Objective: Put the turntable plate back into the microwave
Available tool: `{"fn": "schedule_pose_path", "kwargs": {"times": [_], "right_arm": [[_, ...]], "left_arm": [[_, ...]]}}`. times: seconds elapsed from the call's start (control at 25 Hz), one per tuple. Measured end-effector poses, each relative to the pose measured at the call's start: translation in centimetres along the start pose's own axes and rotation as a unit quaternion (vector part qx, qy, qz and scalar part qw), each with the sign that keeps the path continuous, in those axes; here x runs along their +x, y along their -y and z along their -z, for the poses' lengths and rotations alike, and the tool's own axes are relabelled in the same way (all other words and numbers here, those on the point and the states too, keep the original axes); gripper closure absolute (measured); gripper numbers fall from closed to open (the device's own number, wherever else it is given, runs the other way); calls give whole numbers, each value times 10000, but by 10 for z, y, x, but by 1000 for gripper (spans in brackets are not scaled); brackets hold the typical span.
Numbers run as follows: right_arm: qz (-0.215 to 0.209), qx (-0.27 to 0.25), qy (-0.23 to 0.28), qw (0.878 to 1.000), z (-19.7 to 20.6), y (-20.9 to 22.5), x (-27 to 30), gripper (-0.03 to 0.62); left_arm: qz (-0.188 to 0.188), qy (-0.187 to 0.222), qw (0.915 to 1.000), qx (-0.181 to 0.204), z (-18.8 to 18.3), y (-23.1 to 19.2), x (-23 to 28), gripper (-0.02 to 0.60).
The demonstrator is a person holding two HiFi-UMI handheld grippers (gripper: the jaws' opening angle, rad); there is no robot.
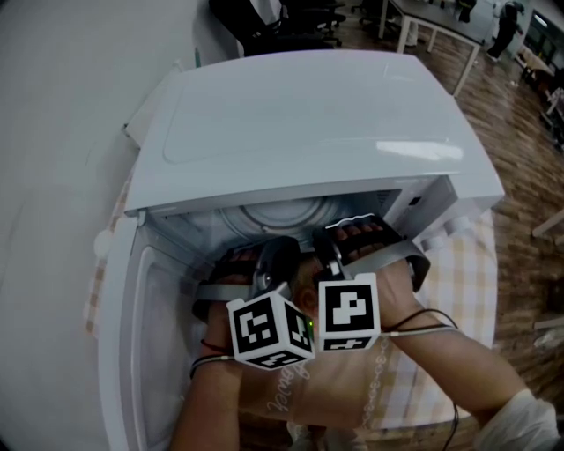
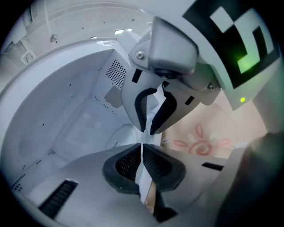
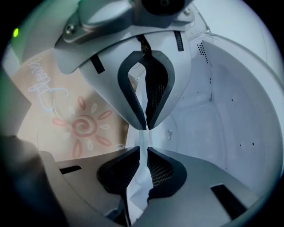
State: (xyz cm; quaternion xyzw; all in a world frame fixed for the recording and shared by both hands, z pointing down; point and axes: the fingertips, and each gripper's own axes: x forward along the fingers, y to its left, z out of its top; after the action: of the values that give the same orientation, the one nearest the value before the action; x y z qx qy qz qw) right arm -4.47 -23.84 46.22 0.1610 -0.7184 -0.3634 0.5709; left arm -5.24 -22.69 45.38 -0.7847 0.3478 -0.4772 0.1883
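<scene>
Checked cloth [image 1: 458, 291] in beige and white covers the table under a white microwave [image 1: 308, 123]. The microwave's door [image 1: 132, 335] is swung open to the left. A plain pale wall [image 1: 62, 106] stands at the left. To the right runs a brown wood-plank floor [image 1: 520, 150], and at the far end of the room there are desks [image 1: 432, 22], dark office chairs [image 1: 308, 18] and a person standing [image 1: 507, 22].

No brand or panel lettering on the microwave can be read. The only writing is a line of pale cursive script on the person's tan, flower-printed sleeve [image 3: 80, 126], and it is too faint and curved to make out. Each gripper carries a cube with black-and-white square markers [image 1: 269, 330].

Both grippers reach side by side into the open cavity, whose white walls show small perforated vents [image 2: 116, 71]. The turntable plate [image 2: 144, 186] is inside the cavity opening, seen edge-on as a thin, clear strip. The left gripper [image 2: 143, 144] has its dark ribbed pads pressed together on that rim. The right gripper [image 3: 144, 148] pinches the same rim just beyond, so the two sets of tips nearly meet.
</scene>
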Motion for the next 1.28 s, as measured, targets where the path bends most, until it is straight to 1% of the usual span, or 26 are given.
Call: {"fn": "schedule_pose_path", "kwargs": {"times": [0.2, 0.4, 0.6, 0.8, 1.0, 1.28], "right_arm": [[-43, 165, 109, 9998, 4, -11, -8, 536], [233, 263, 190, 9992, 5, 0, -23, 536], [366, 245, 222, 9988, 2, 2, -38, 536], [390, 271, 169, 9987, 6, 3, -56, 537], [405, 291, 189, 9986, 4, 2, -78, 539], [484, 411, 213, 9978, 1, -3, -104, 539]], "left_arm": [[-111, -31, 9997, -203, 2, 3, -5, 568], [-236, -21, 9992, -336, -3, 3, -11, 568], [-222, -82, 9993, -275, -5, 4, -20, 568], [-129, -213, 9997, 23, -8, 11, -35, 569], [-37, -259, 9995, 181, -18, 18, -51, 571], [-116, -271, 9993, 210, -28, 26, -75, 572]]}}
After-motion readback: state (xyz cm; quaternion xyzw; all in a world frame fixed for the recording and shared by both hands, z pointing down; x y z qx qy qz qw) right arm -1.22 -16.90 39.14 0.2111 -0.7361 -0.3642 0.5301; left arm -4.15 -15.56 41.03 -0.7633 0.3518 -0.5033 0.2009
